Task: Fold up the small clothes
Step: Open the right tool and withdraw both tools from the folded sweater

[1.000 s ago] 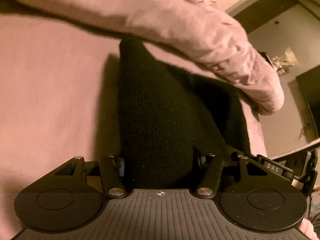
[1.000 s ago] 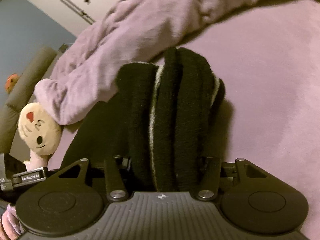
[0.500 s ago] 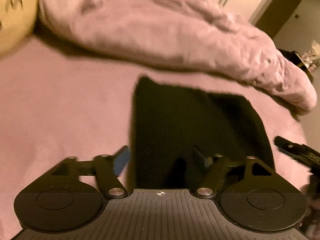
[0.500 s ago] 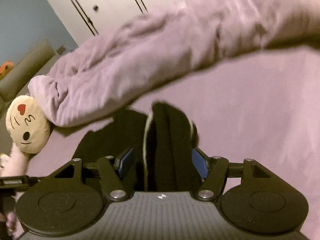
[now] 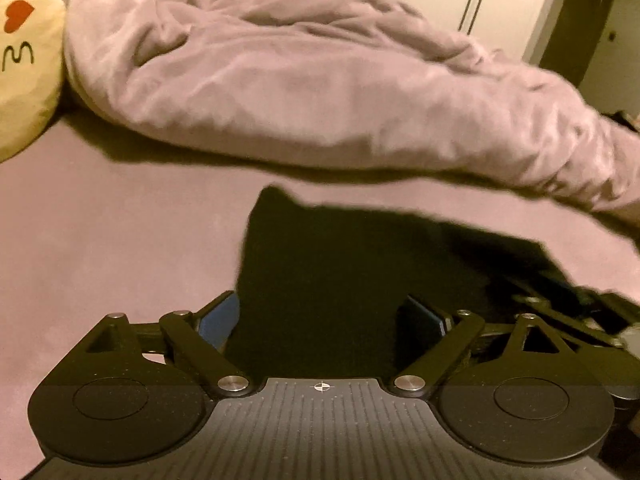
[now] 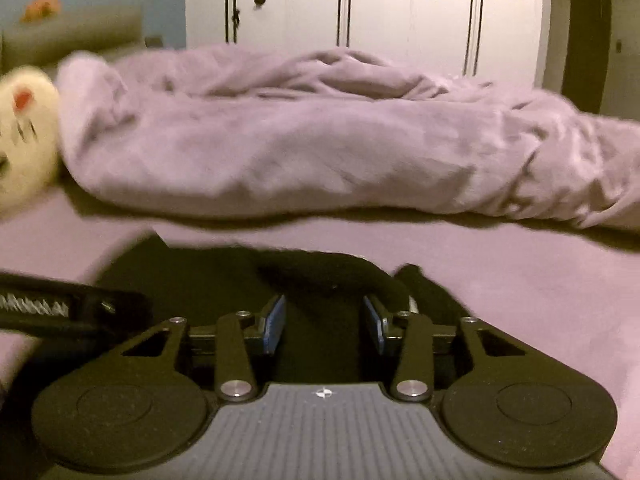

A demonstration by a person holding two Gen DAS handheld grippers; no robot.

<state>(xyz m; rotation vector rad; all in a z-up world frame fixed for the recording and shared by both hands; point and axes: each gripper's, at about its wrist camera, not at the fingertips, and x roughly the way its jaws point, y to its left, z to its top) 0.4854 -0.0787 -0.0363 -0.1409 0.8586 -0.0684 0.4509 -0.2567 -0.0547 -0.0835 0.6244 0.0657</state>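
**Black garment flat on the bed, both tools low over it**

White wardrobe doors (image 6: 400, 12) stand behind the bed, and a rumpled mauve plush blanket (image 5: 320, 80) lies heaped across its far side, with a round cream cushion with a red heart (image 5: 24, 60) at the blanket's left end. The smooth mauve bed sheet (image 5: 100, 240) lies bare to the left of my work and in a strip between it and the blanket.

The black knitted garment (image 5: 340, 272) lies on the sheet near me, its far edge well short of the blanket's shadow.

My left tool (image 5: 324, 316) tilts down over the garment's near left part, its jaws wide and opening, blue pads clear of the cloth.

My right tool (image 6: 324, 316) is angled down at the garment's right end, where a rolled black fold rises. Its jaws are closing with dark fabric between them; whether the pads press on it I cannot tell.
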